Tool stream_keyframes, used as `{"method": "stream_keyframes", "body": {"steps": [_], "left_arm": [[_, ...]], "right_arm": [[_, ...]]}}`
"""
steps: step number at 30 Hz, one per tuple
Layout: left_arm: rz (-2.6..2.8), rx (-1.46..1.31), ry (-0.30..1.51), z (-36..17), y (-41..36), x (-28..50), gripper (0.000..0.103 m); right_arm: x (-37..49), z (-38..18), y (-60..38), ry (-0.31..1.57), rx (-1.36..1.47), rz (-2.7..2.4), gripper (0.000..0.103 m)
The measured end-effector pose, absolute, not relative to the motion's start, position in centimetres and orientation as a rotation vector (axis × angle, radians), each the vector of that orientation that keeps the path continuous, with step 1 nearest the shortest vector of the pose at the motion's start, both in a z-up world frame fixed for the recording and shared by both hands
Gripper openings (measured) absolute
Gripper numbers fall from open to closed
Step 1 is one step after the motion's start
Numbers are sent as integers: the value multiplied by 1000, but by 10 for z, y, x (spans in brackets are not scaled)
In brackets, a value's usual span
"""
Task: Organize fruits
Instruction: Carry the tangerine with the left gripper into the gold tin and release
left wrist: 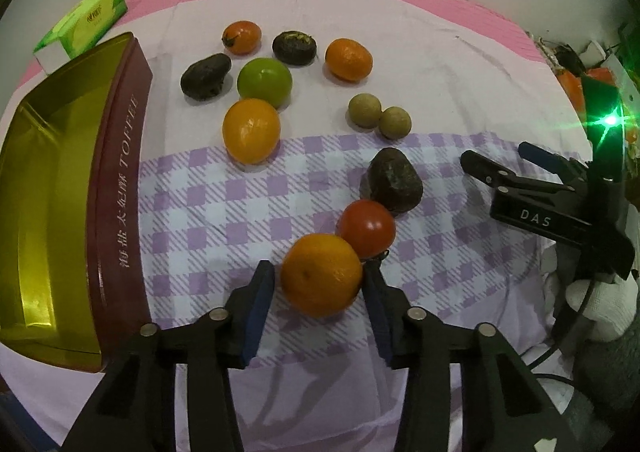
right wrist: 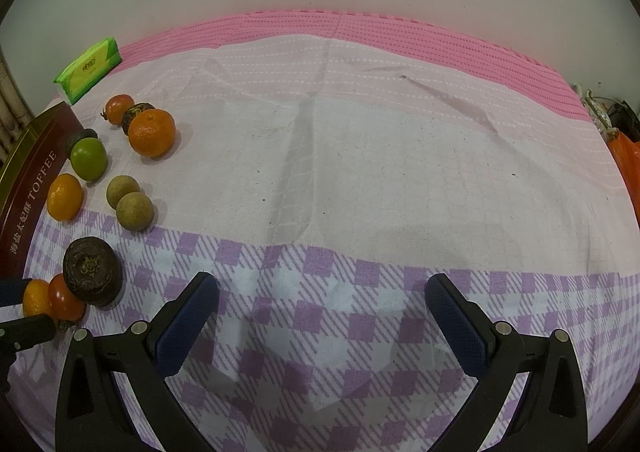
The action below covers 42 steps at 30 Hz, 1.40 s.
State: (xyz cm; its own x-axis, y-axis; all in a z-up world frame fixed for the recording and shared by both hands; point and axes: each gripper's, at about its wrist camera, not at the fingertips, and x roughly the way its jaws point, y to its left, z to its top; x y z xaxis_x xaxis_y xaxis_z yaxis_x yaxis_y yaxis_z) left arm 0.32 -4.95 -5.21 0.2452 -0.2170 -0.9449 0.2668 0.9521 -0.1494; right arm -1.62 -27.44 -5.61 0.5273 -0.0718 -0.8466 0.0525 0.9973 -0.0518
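My left gripper point(left wrist: 318, 278) is shut on an orange mandarin point(left wrist: 321, 275) that rests on the checked cloth, one blue pad against each side of it. A red tomato point(left wrist: 366, 227) touches the mandarin's far right side, and a dark wrinkled fruit point(left wrist: 392, 179) lies just behind that. More fruit is farther back: a yellow-orange one point(left wrist: 251, 131), a green one point(left wrist: 264, 83), two tan longans point(left wrist: 379, 117), another mandarin point(left wrist: 349, 59) and dark fruits point(left wrist: 206, 76). The right gripper point(right wrist: 322, 304) stands wide open over bare cloth, holding nothing.
A gold-lined toffee tin point(left wrist: 120, 180) stands open along the left, its maroon wall facing the fruit. A green tissue pack point(left wrist: 86, 22) lies behind it. The cloth point(right wrist: 360, 172) to the right carries no objects. Clutter and a green light point(left wrist: 610, 120) sit at the far right edge.
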Motion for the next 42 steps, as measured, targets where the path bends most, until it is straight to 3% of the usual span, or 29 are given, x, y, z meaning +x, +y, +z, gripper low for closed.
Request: {"method": "stream_keyframes", "body": {"steps": [11, 26, 42], "left_arm": [[-324, 52, 1261, -48, -51, 4, 36], [-169, 12, 1108, 8, 16, 34, 36], [43, -41, 1207, -36, 118, 39, 36]], "right_arm": [[-16, -56, -275, 1012, -21, -73, 103], [-16, -56, -275, 1010, -22, -73, 103], [-9, -54, -278, 1017, -17, -78, 103]]}}
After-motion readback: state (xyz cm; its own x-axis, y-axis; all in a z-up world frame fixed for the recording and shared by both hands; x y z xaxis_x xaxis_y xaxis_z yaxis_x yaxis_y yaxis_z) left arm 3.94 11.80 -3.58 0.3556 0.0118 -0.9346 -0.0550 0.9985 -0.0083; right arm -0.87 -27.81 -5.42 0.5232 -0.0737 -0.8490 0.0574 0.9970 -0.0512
